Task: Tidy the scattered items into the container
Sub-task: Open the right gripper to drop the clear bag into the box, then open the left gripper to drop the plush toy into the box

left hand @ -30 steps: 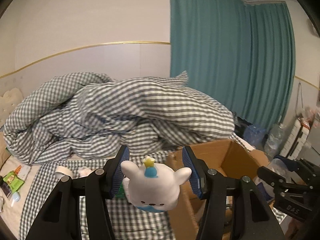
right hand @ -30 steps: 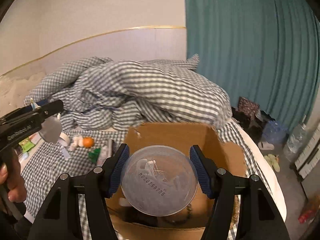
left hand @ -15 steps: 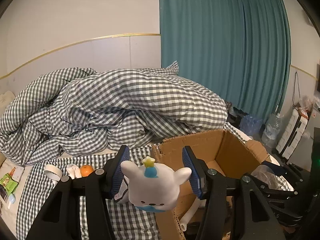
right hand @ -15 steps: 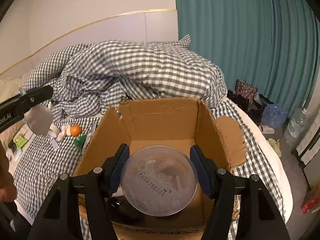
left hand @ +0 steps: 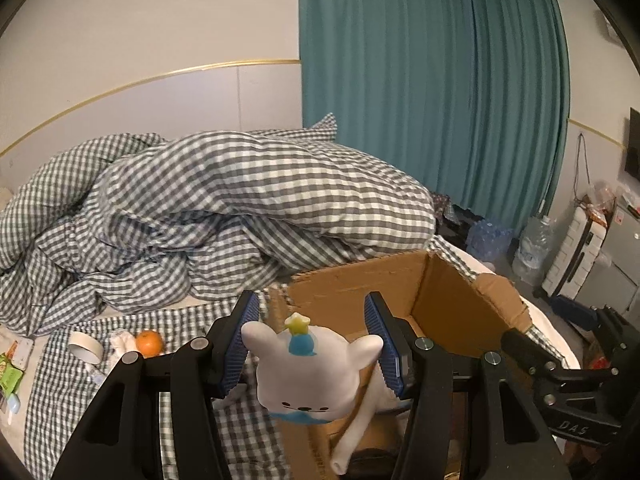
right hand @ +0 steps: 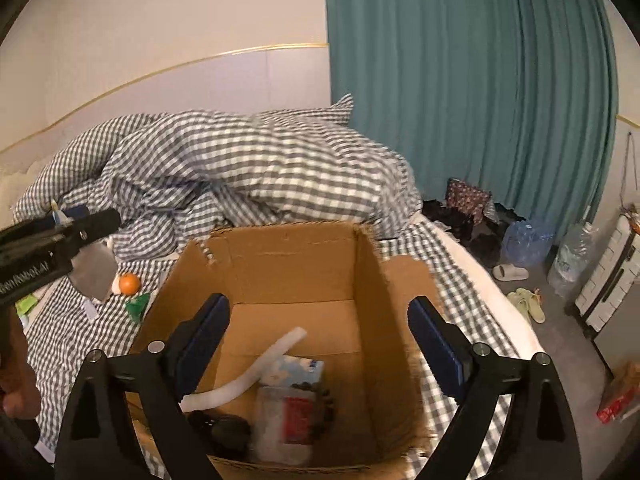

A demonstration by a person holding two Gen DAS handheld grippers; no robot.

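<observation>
Big rumpled checked duvet (left hand: pixel 224 208) takes up most of the bed, teal curtain (right hand: pixel 472 80) behind it. The cardboard box (right hand: pixel 296 264) sits open on the bed just in front of the duvet, with a white tube (right hand: pixel 256 372), a packet (right hand: pixel 286 412) and something dark already inside. Right gripper (right hand: pixel 318 344) is over the box, jaws opening, nothing between them. Left gripper (left hand: pixel 314 344) is clamped on a white toy (left hand: pixel 310 372) by the box's near corner. An orange (left hand: pixel 149 342) and a tape roll (left hand: pixel 85 347) lie on the sheet left of the box.
</observation>
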